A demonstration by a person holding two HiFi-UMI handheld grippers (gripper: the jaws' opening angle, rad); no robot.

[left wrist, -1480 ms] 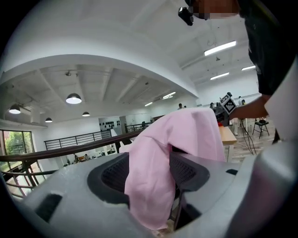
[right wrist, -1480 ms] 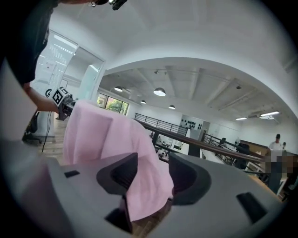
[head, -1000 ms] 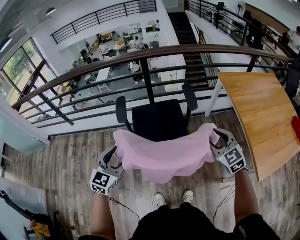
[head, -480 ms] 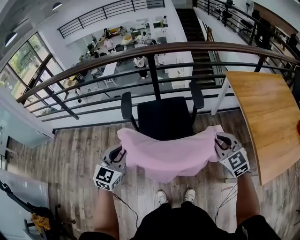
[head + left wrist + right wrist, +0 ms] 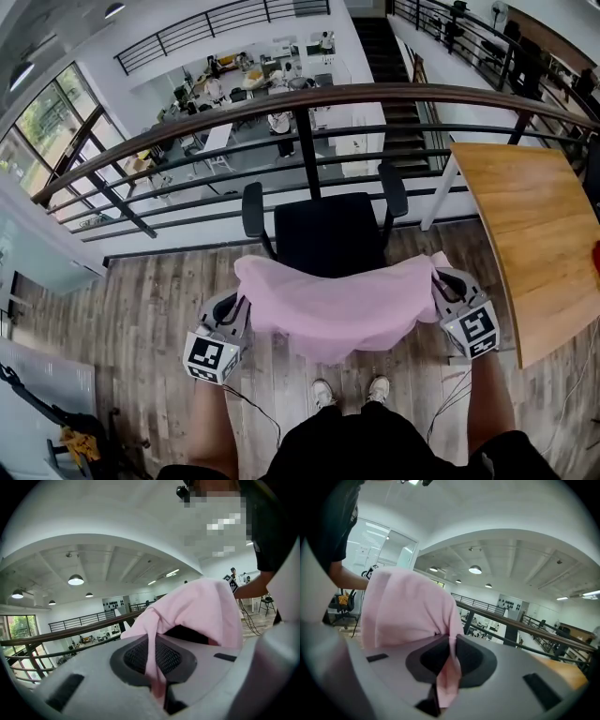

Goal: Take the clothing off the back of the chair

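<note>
Head view, looking steeply down: a pink garment [image 5: 333, 305] lies draped over the back of a black chair [image 5: 328, 234]. Its cloth hangs on the near side of the backrest and spreads between the two grippers. The left gripper [image 5: 240, 307] meets the garment's left edge. In the left gripper view its jaws stand together with a fold of pink cloth pinched between them, and the rest of the cloth rises away over the backrest. The right gripper [image 5: 439, 284] meets the garment's right edge. In the right gripper view its jaws are closing, the pads pressed on a fold of the same cloth that runs down through the gap. The grippers sit one at each side of the backrest top, marker cubes toward the person. The chair faces away from the person toward a dark railing [image 5: 300, 103], with an armrest at either side of the seat. A wooden table [image 5: 525, 234] stands to the chair's right, apart from it. The person's shoes [image 5: 321, 397] rest on the plank floor [image 5: 141, 309] behind the chair, below the garment's hanging hem.
</note>
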